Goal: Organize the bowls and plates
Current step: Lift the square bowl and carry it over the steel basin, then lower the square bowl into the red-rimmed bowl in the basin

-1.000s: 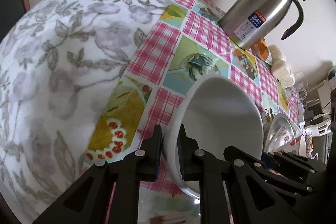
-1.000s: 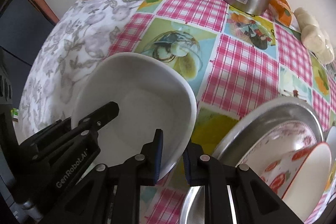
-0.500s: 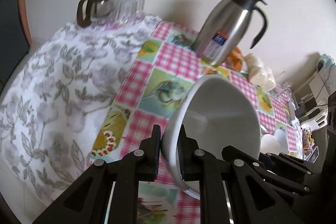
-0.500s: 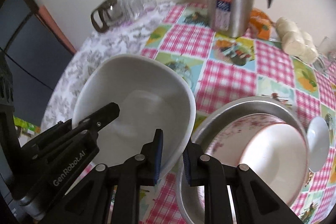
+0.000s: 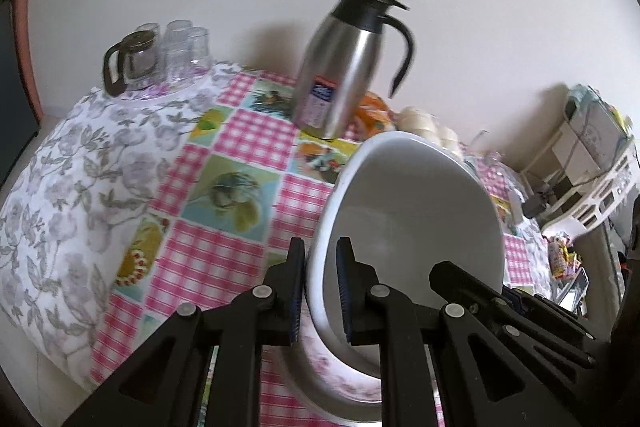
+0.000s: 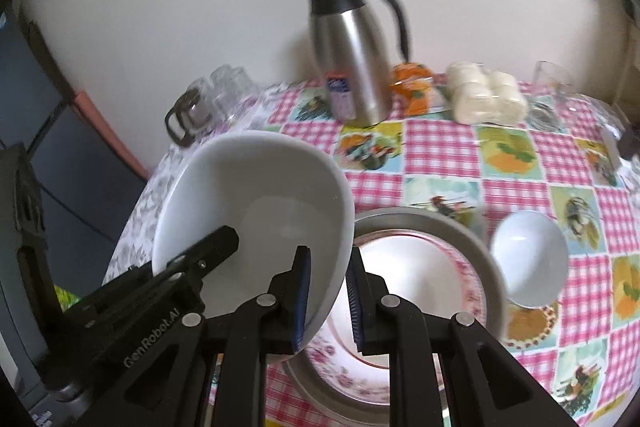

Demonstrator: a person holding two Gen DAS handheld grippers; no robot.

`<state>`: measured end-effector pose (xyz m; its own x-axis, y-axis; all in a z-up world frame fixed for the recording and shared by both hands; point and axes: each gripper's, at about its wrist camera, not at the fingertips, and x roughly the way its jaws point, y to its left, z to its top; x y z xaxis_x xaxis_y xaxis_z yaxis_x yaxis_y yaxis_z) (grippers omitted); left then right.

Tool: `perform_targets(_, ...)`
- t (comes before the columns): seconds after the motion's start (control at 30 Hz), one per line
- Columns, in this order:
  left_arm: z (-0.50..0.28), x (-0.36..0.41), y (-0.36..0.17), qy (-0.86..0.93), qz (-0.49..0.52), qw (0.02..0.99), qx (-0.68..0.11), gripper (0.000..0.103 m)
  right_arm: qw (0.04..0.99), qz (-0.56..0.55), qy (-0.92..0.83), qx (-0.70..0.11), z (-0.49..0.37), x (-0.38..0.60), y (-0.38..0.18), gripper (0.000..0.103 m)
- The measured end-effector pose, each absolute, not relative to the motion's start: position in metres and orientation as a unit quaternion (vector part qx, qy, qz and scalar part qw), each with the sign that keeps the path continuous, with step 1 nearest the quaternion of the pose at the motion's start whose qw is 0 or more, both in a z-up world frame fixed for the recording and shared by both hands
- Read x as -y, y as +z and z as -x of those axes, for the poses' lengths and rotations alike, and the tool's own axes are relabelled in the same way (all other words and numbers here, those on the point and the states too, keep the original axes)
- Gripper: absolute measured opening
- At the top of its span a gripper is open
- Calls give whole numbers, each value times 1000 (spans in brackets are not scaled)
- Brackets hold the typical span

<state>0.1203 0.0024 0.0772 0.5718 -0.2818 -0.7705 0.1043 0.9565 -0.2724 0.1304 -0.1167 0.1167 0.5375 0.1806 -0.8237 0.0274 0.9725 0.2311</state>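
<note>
A large white bowl [image 5: 416,223] [image 6: 256,207] hangs in the air above the table, held by both grippers on opposite sides of its rim. My left gripper [image 5: 318,291] is shut on the bowl's left rim. My right gripper [image 6: 326,301] is shut on the right rim, and the left gripper's black body [image 6: 168,291] shows across the bowl. Below, a floral-rimmed plate [image 6: 408,291] lies inside a wide metal dish [image 6: 464,239]. A small white bowl [image 6: 528,263] sits on the table to the dish's right.
A steel thermos jug [image 6: 352,55] stands at the back by the wall, with an orange packet [image 6: 414,91] and white rolls [image 6: 484,97] beside it. A glass pot and glasses [image 5: 156,57] stand at the back left. The table's left edge [image 5: 52,359] drops off under the floral cloth.
Both grippers have lifted the white bowl up from the table and carried it toward the metal dish. The table now looks farther away, and the dish and small bowl have come into the right view.
</note>
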Motion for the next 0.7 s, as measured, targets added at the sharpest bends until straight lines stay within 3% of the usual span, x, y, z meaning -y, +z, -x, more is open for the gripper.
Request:
perform_targets(0.27,-106,42,77,-139,77,884,-439,15,886,-134,12,-444,-100,162,121,19)
perform_targets(0.7,-105,67,62,-144,46,882,-447,15,880,-204,-4,-428,-81,196,84,20)
